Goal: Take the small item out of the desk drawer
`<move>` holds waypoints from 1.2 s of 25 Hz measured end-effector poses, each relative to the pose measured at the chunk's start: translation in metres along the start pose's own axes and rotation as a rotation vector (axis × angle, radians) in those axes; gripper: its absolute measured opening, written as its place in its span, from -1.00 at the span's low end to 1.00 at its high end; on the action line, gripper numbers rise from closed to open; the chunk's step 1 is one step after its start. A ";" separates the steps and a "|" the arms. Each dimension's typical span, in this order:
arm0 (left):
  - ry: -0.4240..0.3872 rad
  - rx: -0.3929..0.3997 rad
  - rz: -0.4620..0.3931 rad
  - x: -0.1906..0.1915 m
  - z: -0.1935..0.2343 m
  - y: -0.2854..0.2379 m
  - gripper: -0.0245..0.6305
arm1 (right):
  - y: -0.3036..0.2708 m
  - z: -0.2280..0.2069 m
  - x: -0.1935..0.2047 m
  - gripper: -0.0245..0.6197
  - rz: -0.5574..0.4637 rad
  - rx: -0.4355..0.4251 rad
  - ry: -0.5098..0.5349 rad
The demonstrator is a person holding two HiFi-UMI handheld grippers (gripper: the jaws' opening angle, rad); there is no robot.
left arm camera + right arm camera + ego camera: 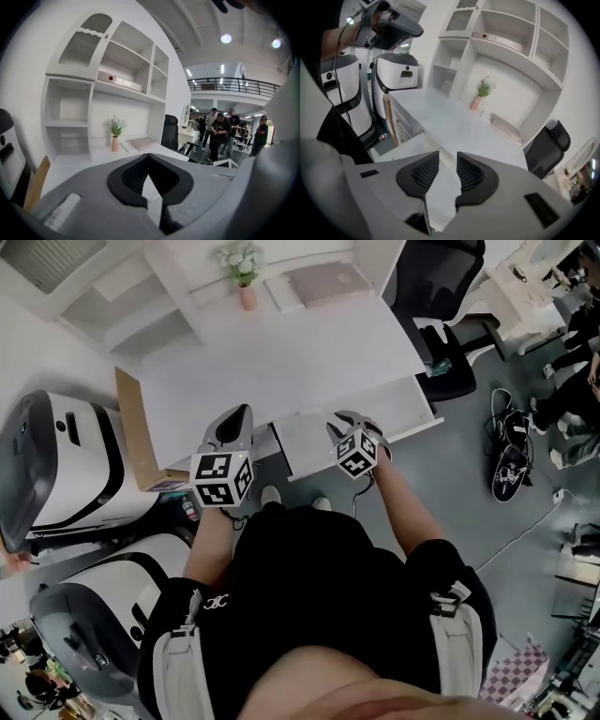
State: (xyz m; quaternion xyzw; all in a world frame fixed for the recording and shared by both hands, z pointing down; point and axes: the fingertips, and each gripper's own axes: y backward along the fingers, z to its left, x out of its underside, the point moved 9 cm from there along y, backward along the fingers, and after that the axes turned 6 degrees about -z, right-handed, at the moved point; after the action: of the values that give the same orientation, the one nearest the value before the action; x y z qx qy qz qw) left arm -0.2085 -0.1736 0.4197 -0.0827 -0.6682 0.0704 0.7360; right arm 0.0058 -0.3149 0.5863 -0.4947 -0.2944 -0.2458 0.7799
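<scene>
As both forearms reach forward, the grey left gripper (234,420), jaws together, points along the white desk (281,362); the grey right gripper (354,420), jaws apart and empty, tilts down over the open white drawer (314,439).

White desk (281,362); flower vase (247,296), pinkish flat case (323,282) at back

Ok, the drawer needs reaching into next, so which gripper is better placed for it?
Right, probably. The right gripper hangs over the pulled-out drawer with its jaws apart; the left gripper is over the desk edge beside it, jaws together. No small item is visible.
</scene>
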 end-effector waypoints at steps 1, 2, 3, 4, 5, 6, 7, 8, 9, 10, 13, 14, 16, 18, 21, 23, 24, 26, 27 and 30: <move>0.003 -0.013 0.001 0.001 0.002 0.003 -0.88 | -0.005 0.001 0.003 -0.57 0.015 -0.012 0.023; 0.005 -0.026 0.002 0.002 0.003 0.006 -0.88 | -0.011 0.003 0.005 -0.57 0.029 -0.024 0.044; 0.007 -0.038 0.005 0.003 0.005 0.009 -0.88 | -0.017 0.005 0.007 -0.57 0.042 -0.036 0.066; 0.010 -0.049 0.007 0.005 0.006 0.012 -0.88 | -0.023 0.008 0.009 -0.57 0.052 -0.046 0.088; 0.012 -0.059 0.010 0.006 0.007 0.015 -0.88 | -0.028 0.010 0.011 -0.57 0.060 -0.055 0.110; 0.015 -0.069 0.013 0.009 0.007 0.018 -0.88 | -0.033 0.012 0.013 -0.57 0.068 -0.062 0.133; 0.018 -0.078 0.018 0.011 0.007 0.020 -0.88 | -0.038 0.015 0.016 -0.57 0.074 -0.068 0.152; 0.021 -0.088 0.022 0.013 0.008 0.022 -0.88 | -0.043 0.017 0.018 -0.57 0.079 -0.073 0.167; 0.025 -0.099 0.027 0.016 0.008 0.025 -0.88 | -0.048 0.018 0.020 -0.57 0.083 -0.078 0.176; 0.029 -0.110 0.032 0.018 0.008 0.027 -0.88 | -0.053 0.019 0.022 -0.57 0.087 -0.084 0.182; 0.043 -0.144 0.051 0.026 0.010 0.034 -0.88 | -0.069 0.024 0.028 -0.57 0.102 -0.099 0.231; 0.048 -0.155 0.058 0.029 0.011 0.036 -0.88 | -0.074 0.025 0.030 -0.57 0.107 -0.096 0.266; 0.055 -0.173 0.070 0.035 0.013 0.039 -0.88 | -0.085 0.026 0.034 -0.57 0.113 -0.077 0.349; 0.064 -0.192 0.083 0.043 0.016 0.045 -0.88 | -0.095 0.031 0.038 -0.57 0.119 -0.053 0.429; 0.079 -0.216 0.103 0.054 0.017 0.051 -0.88 | -0.110 0.040 0.043 -0.57 0.122 -0.042 0.524; 0.088 -0.228 0.115 0.060 0.017 0.052 -0.88 | -0.119 0.043 0.046 -0.57 0.125 -0.039 0.560; 0.092 -0.234 0.120 0.063 0.018 0.053 -0.88 | -0.123 0.044 0.048 -0.57 0.133 -0.039 0.568; 0.097 -0.245 0.127 0.068 0.018 0.054 -0.88 | -0.133 0.046 0.054 -0.56 0.156 -0.041 0.571; 0.098 -0.250 0.130 0.070 0.018 0.055 -0.88 | -0.137 0.047 0.057 -0.57 0.166 -0.044 0.565; 0.100 -0.272 0.138 0.074 0.021 0.058 -0.88 | -0.149 0.047 0.064 -0.57 0.185 -0.037 0.534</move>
State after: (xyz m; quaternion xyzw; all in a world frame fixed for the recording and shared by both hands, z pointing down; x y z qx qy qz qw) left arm -0.2219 -0.1004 0.4813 -0.2306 -0.6268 0.0256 0.7438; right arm -0.0592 -0.3352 0.7407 -0.4514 -0.0277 -0.3003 0.8398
